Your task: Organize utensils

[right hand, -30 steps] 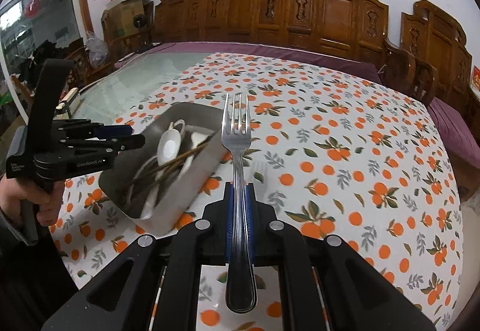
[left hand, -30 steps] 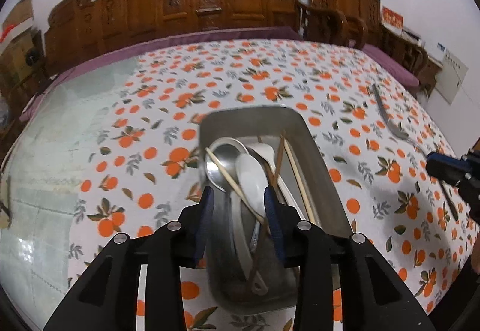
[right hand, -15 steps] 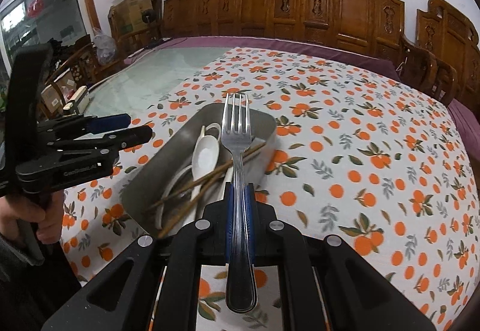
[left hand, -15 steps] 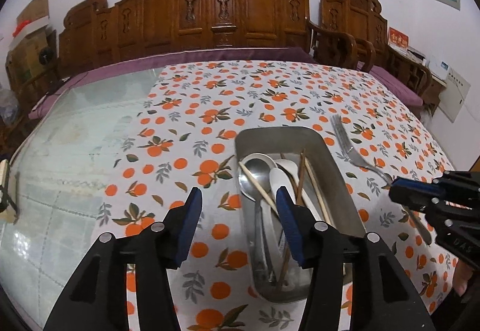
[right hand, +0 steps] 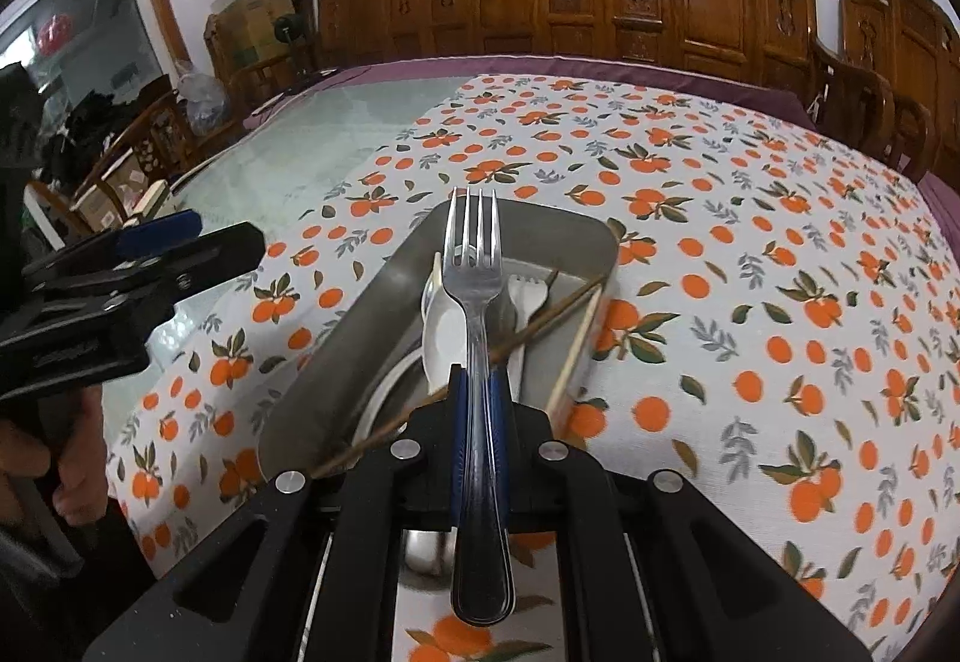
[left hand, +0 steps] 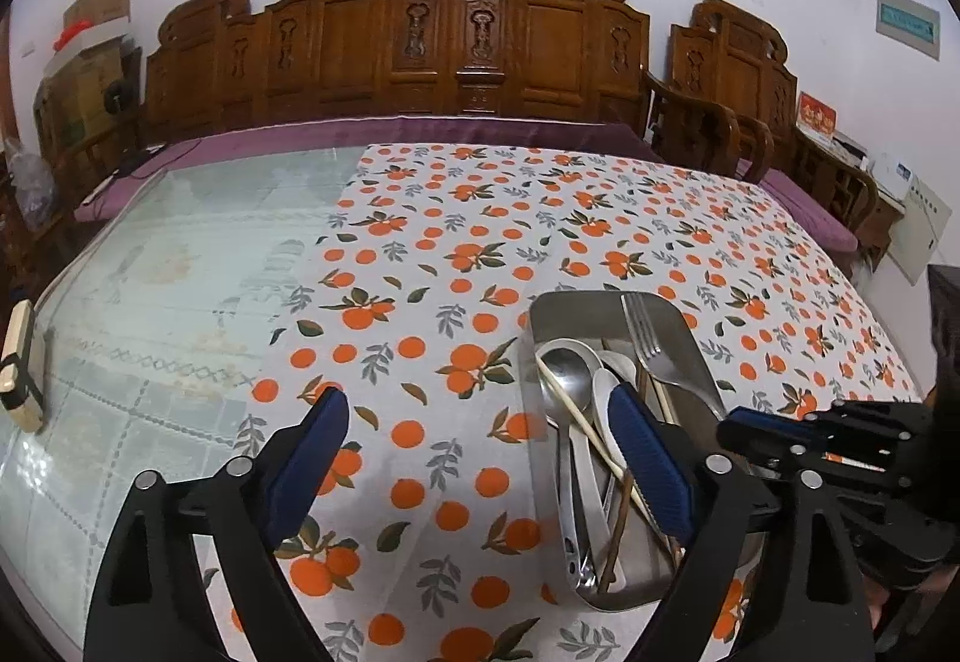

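Observation:
A steel tray point(left hand: 606, 302) on the orange-print tablecloth holds a metal spoon point(left hand: 567, 368), a white spoon point(left hand: 603, 392) and chopsticks point(left hand: 576, 410). My left gripper point(left hand: 480, 422) hangs to the left of the tray, its jaws opening wide, with only cloth under the gap. My right gripper point(right hand: 477, 380) is shut on the handle of a steel fork point(right hand: 477, 266), which points forward with its tines above the tray point(right hand: 360, 332). In the left wrist view the fork point(left hand: 645, 338) reaches over the tray's far right part from the right gripper point(left hand: 738, 425). The left gripper point(right hand: 228, 236) shows at the left.
The tablecloth point(left hand: 480, 218) covers the right part of a glass-topped table; bare glass point(left hand: 180, 272) lies to the left. Carved wooden chairs point(left hand: 456, 38) line the far edge. A small beige block point(left hand: 21, 368) sits at the left table edge. A hand point(right hand: 66, 458) grips the left tool.
The left gripper drew back and left off the tray while its jaws spread wide. The right gripper carried the fork from the right side of the cloth to above the tray.

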`<state>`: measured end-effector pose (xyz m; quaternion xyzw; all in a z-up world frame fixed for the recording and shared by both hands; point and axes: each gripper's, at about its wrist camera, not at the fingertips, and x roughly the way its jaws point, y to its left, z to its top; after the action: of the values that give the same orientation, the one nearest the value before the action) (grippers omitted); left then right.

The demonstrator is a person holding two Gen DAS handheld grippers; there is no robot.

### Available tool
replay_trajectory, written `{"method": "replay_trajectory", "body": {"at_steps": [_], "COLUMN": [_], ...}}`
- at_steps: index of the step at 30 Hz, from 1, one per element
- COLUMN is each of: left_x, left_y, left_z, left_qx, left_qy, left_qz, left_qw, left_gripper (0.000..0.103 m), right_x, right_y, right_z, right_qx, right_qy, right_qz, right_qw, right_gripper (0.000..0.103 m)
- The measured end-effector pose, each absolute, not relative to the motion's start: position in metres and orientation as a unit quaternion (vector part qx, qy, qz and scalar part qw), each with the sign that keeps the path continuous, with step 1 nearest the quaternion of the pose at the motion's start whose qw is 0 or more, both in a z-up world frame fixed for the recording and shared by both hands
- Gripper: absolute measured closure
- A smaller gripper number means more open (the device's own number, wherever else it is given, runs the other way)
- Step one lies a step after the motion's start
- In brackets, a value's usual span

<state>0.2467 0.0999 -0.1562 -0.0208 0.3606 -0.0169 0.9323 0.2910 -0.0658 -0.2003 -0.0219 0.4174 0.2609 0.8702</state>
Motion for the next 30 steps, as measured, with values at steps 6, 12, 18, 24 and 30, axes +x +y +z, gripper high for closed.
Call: {"method": "replay_trajectory", "body": {"at_steps": [6,12,18,24,30], "left_x": [0.246,0.246,0.245,0.239,0.225], "left_y": [0.104,0.105,0.105,0.099,0.083], "left_z": [-0.155,-0.154,-0.153,-0.148,-0.134], "left_qx": [-0.028,-0.027,-0.027,-0.026,-0.02], "left_qy": [0.358,0.358,0.357,0.354,0.348], "left_qz": [-0.014,-0.013,-0.012,-0.012,-0.019], "left_qw": [0.933,0.933,0.934,0.935,0.937], "left_gripper": [0.014,0.014,0.014,0.014,0.011], "right_x": [0.301,0.313,0.312,0.297,0.27], "right_y": [-0.051,-0.043,-0.044,-0.056,-0.085], "right_z": [-0.208,-0.219,-0.221,-0.206,-0.173], "right_qx": [-0.007,0.006,0.014,0.004,-0.004], "right_qy": [0.427,0.44,0.439,0.416,0.38], "right_qz": [0.247,0.231,0.24,0.248,0.239], "right_qw": [0.87,0.868,0.866,0.875,0.893], "right_gripper": [0.094,0.093,0.09,0.09,0.09]}}
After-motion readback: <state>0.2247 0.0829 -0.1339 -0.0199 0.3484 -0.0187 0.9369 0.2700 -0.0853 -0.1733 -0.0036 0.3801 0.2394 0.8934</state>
